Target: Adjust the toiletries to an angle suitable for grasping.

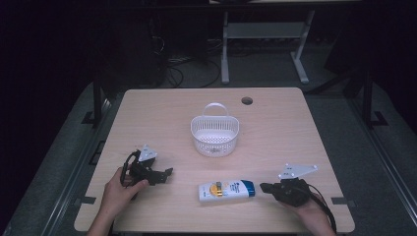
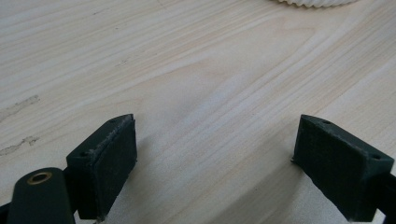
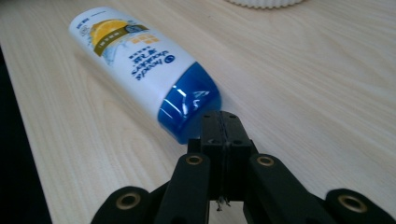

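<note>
white bottle [image 1: 226,191] lies between spread left gripper [image 1: 165,174] and pressed-together right gripper [image 1: 265,187].

Table [image 1: 275,128]: pale wood-grain top, smooth, matt w/ slight sheen, a few faint scuff marks at left in left gripper view. Basket [image 1: 215,135]: white plastic, ribbed/slotted wall, matt. Bottle [image 1: 226,190]: glossy plastic, white body w/ printed label, shiny blue cap catching highlights. Left gripper [image 2: 215,154] pads [image 2: 112,161]: black, dull, slightly rough-edged. Right gripper [image 3: 226,122]: matt black plastic links w/ brass-looking rivets; grey plate on top, flat matt.
</note>
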`<state>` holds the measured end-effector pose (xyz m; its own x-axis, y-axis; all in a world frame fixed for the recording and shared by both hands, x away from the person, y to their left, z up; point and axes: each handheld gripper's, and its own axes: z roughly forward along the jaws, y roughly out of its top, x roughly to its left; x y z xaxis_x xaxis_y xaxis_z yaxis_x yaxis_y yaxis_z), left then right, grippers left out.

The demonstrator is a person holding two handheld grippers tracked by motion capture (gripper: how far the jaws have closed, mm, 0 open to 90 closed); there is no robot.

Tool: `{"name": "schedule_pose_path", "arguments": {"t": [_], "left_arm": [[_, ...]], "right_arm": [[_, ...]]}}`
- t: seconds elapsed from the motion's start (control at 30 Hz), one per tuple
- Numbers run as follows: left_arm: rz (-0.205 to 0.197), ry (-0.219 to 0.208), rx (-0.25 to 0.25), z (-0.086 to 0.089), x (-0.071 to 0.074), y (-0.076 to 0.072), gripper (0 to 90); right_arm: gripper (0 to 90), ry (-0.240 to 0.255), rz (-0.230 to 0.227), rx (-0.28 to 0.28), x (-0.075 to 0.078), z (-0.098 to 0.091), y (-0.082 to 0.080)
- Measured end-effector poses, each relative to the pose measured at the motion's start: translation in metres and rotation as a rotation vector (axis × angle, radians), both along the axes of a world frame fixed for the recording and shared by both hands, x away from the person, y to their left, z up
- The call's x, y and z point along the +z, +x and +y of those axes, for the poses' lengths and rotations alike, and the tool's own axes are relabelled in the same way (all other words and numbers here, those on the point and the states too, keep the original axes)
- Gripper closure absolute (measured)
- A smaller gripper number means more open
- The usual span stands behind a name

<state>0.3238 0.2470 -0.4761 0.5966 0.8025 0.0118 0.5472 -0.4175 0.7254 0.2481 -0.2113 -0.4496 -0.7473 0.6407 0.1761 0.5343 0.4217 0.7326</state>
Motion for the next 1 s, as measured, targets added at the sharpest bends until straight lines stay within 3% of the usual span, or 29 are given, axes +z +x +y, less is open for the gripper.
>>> {"name": "schedule_pose_path", "arguments": {"t": [0.6, 1.0], "left_arm": [[0.000, -0.001, 0.000, 0.000, 0.000, 0.000, 12.8], [0.001, -0.001, 0.001, 0.000, 0.000, 0.000, 12.8]], "right_arm": [[89.1, 0.009, 0.015, 0.120, -0.003, 0.024, -0.006], [89.1, 0.003, 0.032, 0.148, -0.008, 0.029, -0.006]]}}
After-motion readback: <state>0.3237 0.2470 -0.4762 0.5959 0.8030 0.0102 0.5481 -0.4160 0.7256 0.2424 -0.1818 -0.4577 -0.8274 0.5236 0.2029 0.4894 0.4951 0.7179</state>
